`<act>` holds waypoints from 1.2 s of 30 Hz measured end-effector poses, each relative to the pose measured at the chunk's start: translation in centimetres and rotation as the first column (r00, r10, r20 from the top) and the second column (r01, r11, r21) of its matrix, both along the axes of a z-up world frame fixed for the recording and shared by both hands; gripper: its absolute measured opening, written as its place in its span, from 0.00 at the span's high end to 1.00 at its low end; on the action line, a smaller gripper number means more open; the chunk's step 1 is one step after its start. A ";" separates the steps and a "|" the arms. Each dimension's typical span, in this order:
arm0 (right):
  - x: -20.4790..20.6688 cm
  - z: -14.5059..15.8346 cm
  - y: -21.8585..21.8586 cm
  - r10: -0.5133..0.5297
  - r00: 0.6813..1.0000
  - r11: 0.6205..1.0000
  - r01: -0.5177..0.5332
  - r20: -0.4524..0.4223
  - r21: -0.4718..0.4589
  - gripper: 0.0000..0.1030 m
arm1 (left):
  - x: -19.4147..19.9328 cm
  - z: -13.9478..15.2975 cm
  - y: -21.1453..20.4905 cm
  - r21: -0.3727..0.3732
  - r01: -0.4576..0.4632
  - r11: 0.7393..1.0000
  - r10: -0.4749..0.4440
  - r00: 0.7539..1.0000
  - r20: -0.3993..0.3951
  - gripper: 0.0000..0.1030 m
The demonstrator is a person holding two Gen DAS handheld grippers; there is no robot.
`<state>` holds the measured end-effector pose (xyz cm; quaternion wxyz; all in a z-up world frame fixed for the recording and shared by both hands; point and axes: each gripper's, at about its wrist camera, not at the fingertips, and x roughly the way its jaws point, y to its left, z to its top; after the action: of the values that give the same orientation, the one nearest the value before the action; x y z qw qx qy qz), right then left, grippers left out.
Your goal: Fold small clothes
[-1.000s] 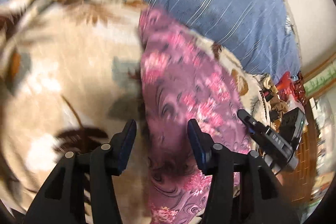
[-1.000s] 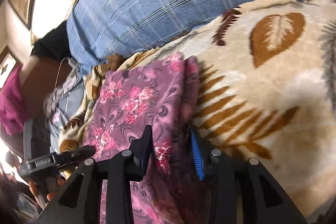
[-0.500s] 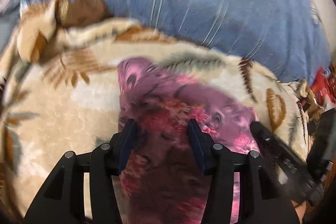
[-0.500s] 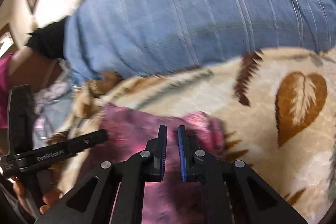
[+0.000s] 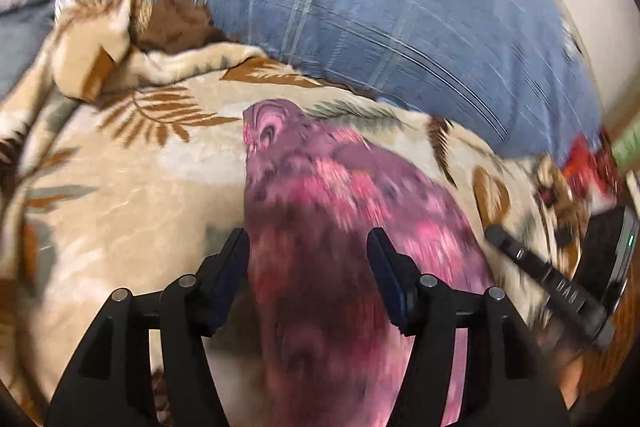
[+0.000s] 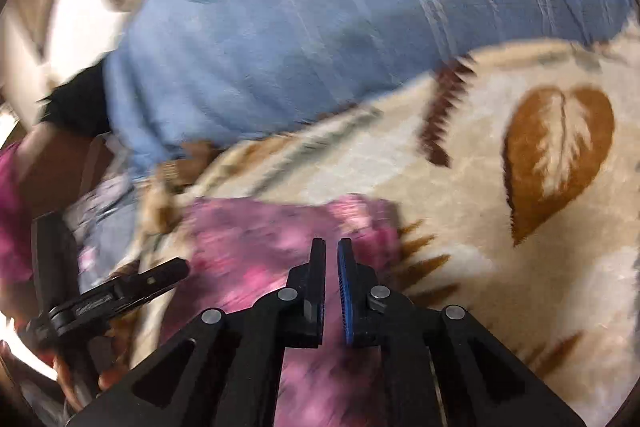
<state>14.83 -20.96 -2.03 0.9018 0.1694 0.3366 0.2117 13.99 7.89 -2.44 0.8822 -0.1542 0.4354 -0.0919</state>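
- One leaf-print blanket [image 5: 120,187] is seen spread out, with one blue striped pillow [image 5: 360,7] behind it.
- One pink floral garment [image 5: 320,207] is laid on the blanket.
- The left gripper [image 5: 308,247] is seen opening, its jaws astride the garment without pressing it.
- The right gripper [image 6: 331,251] is nearly closed, opening slightly; whether cloth is pinched cannot be told.

A cream leaf-print blanket [image 5: 132,187] carries the pink floral garment [image 5: 340,211]; a blue striped pillow [image 5: 360,7] lies at its far edge.
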 end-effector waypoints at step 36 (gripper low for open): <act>-13.2 -4.6 1.1 -0.032 0.999 0.914 0.013 -0.040 -0.405 0.55 | -11.8 -4.0 -2.8 0.245 0.050 0.968 -0.040 0.998 -0.047 0.25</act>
<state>1.59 -19.81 -6.59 0.9117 -0.0123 0.3916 0.1233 2.22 5.09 -6.46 0.8830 -0.0356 0.4649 -0.0542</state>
